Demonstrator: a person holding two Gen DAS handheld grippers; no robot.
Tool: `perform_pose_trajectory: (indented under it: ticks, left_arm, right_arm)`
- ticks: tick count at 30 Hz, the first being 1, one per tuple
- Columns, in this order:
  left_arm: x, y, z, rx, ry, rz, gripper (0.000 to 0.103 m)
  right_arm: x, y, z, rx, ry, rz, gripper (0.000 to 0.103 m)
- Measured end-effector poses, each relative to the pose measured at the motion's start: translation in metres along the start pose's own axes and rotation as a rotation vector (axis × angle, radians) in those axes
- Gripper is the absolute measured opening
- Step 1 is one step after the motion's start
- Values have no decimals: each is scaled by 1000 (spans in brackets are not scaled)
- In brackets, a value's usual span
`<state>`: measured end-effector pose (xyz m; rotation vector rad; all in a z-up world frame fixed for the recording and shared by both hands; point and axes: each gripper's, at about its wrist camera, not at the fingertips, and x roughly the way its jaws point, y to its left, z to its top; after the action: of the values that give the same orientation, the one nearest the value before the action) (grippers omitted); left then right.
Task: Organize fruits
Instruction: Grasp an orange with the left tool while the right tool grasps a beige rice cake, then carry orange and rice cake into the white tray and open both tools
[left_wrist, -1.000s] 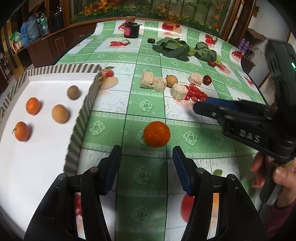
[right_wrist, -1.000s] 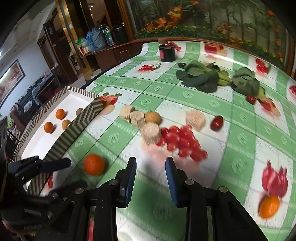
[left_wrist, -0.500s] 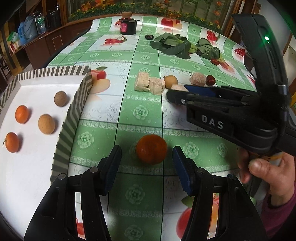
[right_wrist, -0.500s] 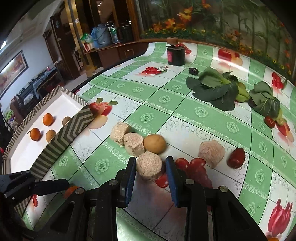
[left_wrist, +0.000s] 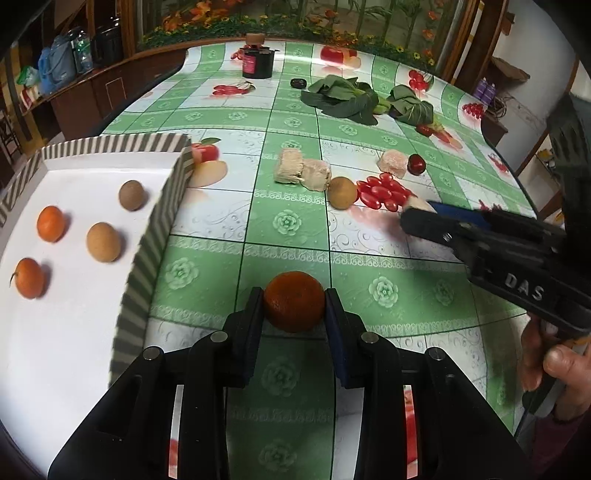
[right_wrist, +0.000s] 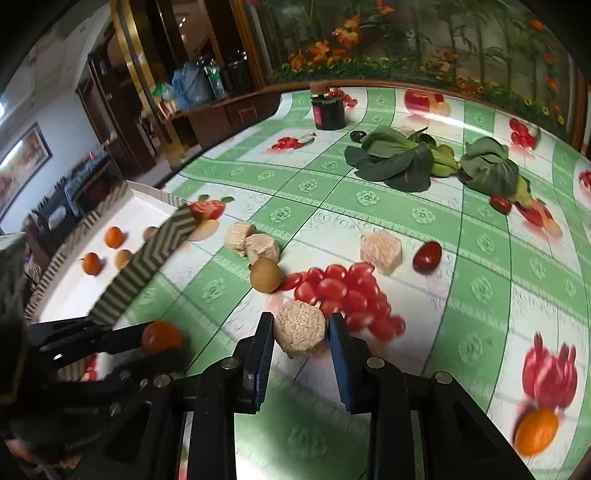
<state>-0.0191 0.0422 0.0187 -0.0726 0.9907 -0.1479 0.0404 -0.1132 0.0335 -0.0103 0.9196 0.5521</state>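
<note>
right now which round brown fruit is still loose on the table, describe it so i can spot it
Start at the pile of red cherry tomatoes mid-table on the green checked tablecloth. At the pile's left edge, just in front of two pale beige blocks, sits the brown fruit. It is the only smooth tan ball outside the striped tray.

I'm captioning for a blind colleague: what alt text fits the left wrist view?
The left claw grips a round orange tangerine above the green checked tablecloth. Left, a white striped-rim tray holds four fruits.

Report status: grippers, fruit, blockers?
Left gripper shut on orange. Right gripper shut on beige block. Tray path clear.
</note>
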Motion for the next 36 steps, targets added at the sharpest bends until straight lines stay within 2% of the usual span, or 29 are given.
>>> perform_pose_trajectory:
  ticks: [9, 20, 30, 36]
  left_arm:
    - [-39, 13, -10, -18, -55, 3, 31]
    - [-79, 61, -24, -61, -120, 120, 32]
    - [-92, 103, -31, -110, -143, 192, 32]
    - [-95, 140, -36, -175, -126, 213, 32]
  right_arm:
    - [-23, 20, -17, 28, -29, 48, 29]
    - [-35, 74, -11, -47, -60, 101, 29]
    - [-26, 123, 2, -135, -47, 142, 29]
    - [-15, 149, 12, -176, -41, 174, 29]
